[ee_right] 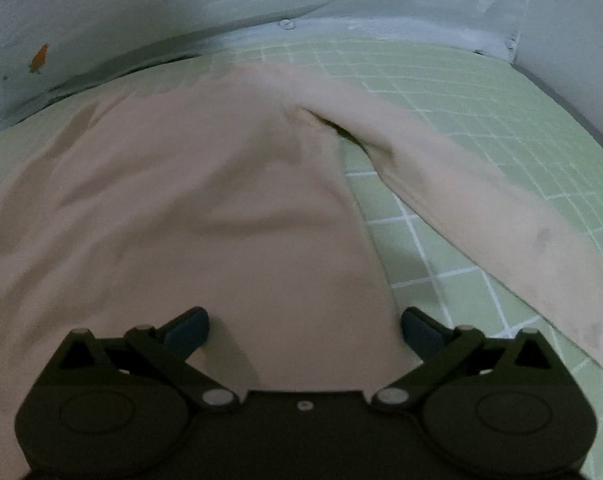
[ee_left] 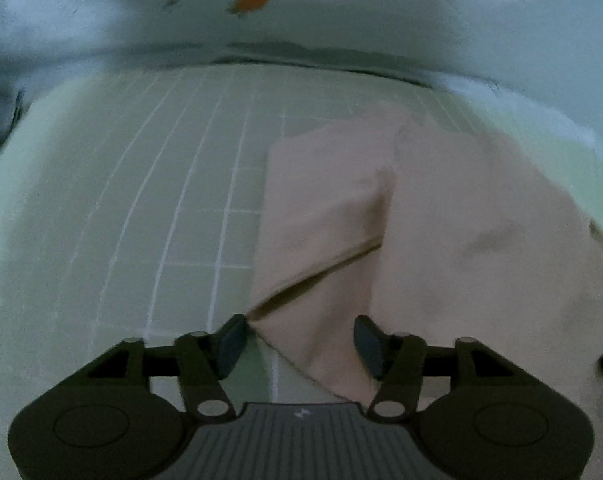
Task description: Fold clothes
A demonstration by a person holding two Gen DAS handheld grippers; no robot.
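A pale pink long-sleeved garment point(ee_right: 205, 200) lies on a green grid mat point(ee_right: 441, 92). In the right wrist view its body fills the left and middle, and one sleeve point(ee_right: 481, 208) runs out to the lower right. My right gripper point(ee_right: 304, 326) is open over the garment's near right edge, holding nothing. In the left wrist view the garment point(ee_left: 441, 220) lies at the right with a folded flap point(ee_left: 321, 216) over it. My left gripper point(ee_left: 299, 340) is open with a corner of the pink cloth between its fingers.
A light blue-grey shirt with small orange carrot prints point(ee_left: 257, 0) lies bunched along the far edge of the mat point(ee_left: 141, 200); it also shows in the right wrist view point(ee_right: 141, 12), with buttons. The mat's dark edge shows at far right point(ee_right: 573, 112).
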